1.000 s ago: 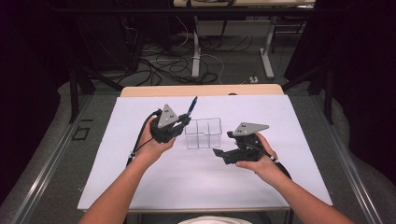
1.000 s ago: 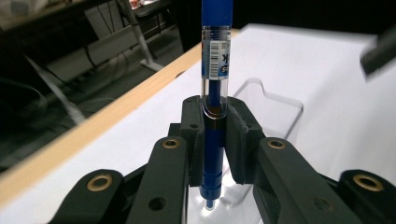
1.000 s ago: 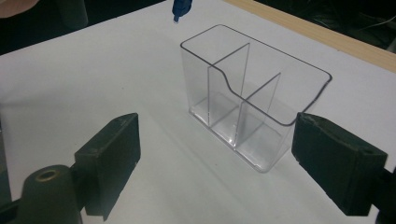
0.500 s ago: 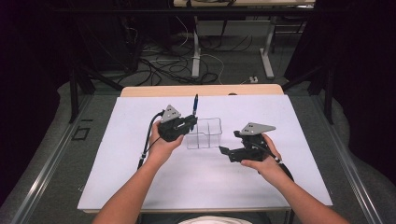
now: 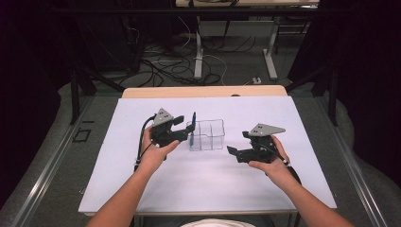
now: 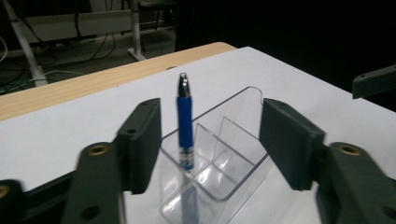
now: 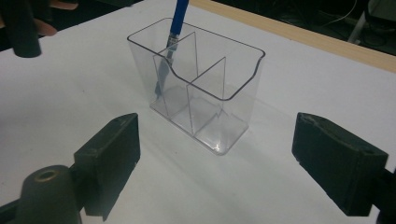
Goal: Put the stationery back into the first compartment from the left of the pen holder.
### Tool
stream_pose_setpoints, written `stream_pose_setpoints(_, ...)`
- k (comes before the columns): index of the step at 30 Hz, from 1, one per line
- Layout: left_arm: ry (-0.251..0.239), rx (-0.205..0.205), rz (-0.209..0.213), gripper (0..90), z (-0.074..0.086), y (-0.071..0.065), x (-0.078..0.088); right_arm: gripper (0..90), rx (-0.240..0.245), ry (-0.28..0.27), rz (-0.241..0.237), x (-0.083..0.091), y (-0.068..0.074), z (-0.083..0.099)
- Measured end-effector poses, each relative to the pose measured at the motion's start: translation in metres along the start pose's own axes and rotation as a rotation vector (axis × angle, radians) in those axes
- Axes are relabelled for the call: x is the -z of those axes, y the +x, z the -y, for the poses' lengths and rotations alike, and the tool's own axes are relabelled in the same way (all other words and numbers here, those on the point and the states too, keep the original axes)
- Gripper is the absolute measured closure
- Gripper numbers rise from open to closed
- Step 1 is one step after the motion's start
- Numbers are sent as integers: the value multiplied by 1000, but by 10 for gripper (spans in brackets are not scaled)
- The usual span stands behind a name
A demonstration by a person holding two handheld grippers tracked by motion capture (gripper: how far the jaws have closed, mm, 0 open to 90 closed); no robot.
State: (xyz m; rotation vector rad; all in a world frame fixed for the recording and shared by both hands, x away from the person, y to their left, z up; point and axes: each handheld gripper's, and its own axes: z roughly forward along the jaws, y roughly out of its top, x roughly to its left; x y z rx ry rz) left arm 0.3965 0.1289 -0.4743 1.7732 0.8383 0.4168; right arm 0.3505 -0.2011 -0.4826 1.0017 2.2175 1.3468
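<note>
A blue pen [image 5: 193, 127] stands almost upright in the left end compartment of a clear plastic organizer [image 5: 210, 135] at the middle of the white table. My left gripper [image 5: 184, 128] sits at the organizer's left end. Its jaws have just been opening, and the pen [image 6: 185, 122] stands free between them over the organizer [image 6: 238, 154], touching neither pad. My right gripper [image 5: 238, 143] hovers to the right of the organizer and is open with nothing in it. From there I see the organizer [image 7: 212, 100] ahead, the pen [image 7: 178, 17] leaning at its far left corner.
The white sheet [image 5: 208, 189] covers the table, with a wooden strip [image 5: 203, 91] along the far edge. Cables and desk legs [image 5: 198, 52] lie on the floor beyond. A cable [image 5: 141, 142] trails from the left gripper.
The left gripper carried the pen right and down into the organizer, then opened and let it go. The pen now stands on its own. The right gripper has hardly moved.
</note>
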Motion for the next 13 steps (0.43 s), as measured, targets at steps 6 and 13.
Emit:
stream_pose_setpoints(6,10,88,-9,246,5,12,30,138,-24,-9,41,5,-8,4)
stream_pose_setpoints(13,59,162,-90,0,26,30,64,20,-96,-13,131,13,-25,17)
